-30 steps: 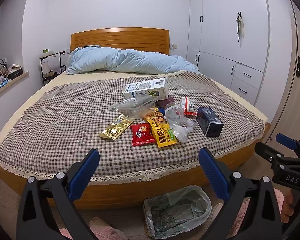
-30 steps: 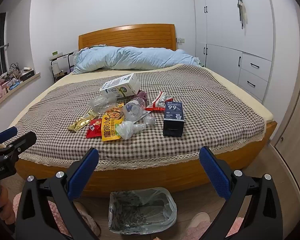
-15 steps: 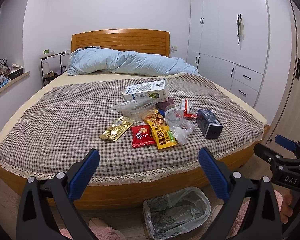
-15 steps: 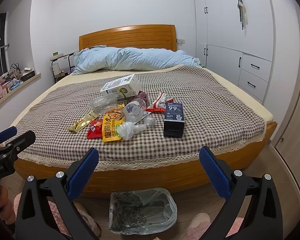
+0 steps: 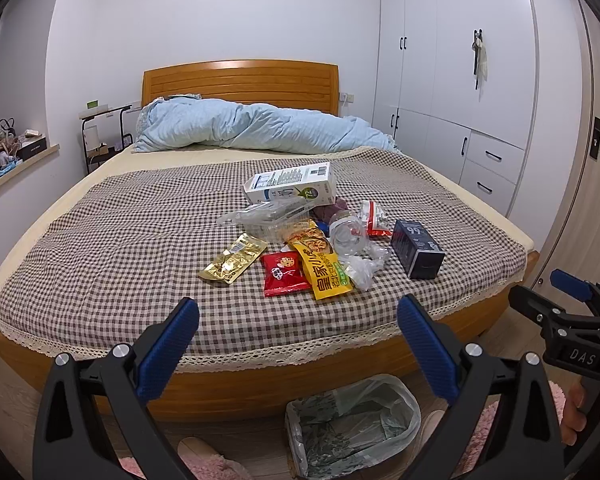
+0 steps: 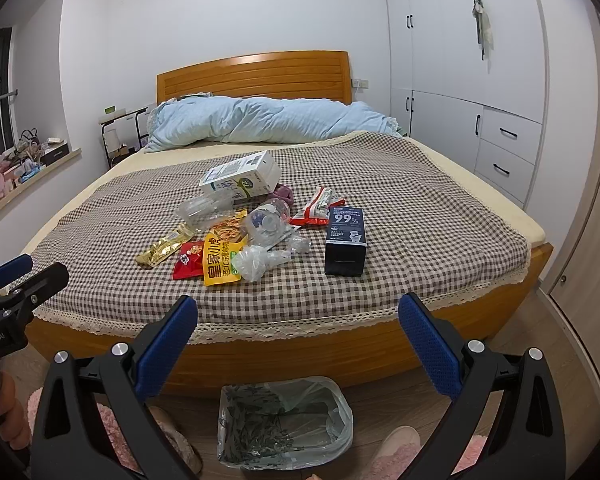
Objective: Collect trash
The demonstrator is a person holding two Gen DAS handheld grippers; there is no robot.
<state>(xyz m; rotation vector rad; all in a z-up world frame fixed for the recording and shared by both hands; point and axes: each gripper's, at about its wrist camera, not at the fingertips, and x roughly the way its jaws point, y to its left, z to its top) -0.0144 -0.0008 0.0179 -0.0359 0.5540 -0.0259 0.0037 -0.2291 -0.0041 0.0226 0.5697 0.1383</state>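
Trash lies in a heap on the checked bed cover [image 5: 120,248]: a white carton [image 5: 290,184] [image 6: 240,178], a clear plastic tray [image 5: 266,218], a gold wrapper [image 5: 234,258] [image 6: 164,248], a red packet [image 5: 284,274], a yellow packet [image 5: 326,274] [image 6: 220,260], a clear bottle [image 6: 266,222], crumpled plastic [image 6: 256,262] and a dark box [image 5: 418,248] [image 6: 346,240]. A lined bin [image 5: 352,424] [image 6: 282,424] stands on the floor below. My left gripper [image 5: 298,340] and right gripper [image 6: 298,338] hang open and hold nothing, short of the bed's foot edge.
A blue duvet [image 5: 252,128] lies bunched by the wooden headboard [image 5: 240,82]. White wardrobes [image 5: 460,92] line the right wall and a cluttered sill [image 5: 8,156] the left. Pink slippers [image 6: 396,452] and a person's hand [image 5: 580,416] show at floor level.
Both views have tilted slightly, so the bed and trash sit a little lower in frame. Neither gripper has opened, shut or touched anything.
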